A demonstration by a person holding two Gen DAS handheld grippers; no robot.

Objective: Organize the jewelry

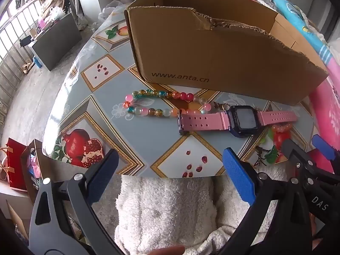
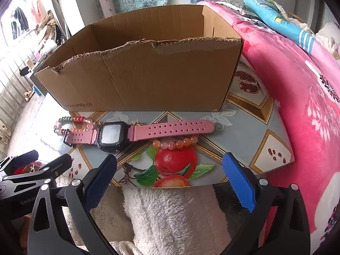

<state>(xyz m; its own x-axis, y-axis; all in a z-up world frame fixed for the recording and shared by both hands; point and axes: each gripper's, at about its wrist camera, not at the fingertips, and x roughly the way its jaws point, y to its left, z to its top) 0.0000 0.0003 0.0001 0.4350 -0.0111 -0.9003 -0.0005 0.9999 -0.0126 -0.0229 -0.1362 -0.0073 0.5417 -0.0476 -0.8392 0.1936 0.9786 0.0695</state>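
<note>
Since both the left tool (image 1: 170, 176) and right tool (image 2: 170, 180) hang spread and empty at lower frame, the pink-strapped digital watch (image 2: 131, 132) and multicoloured glass-bead bracelet (image 1: 161, 104) lie mid-frame on the tabletop (image 1: 148, 140), before the open brown cardboard box (image 2: 148, 80).

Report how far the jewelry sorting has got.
Done: nothing visible; what shows of the cardboard box is bare. In hand: nothing; left claw and right claw are open, off the table. Left: the pink-strapped watch, multicolored bead strand and orange bead bracelet on the table.
</note>
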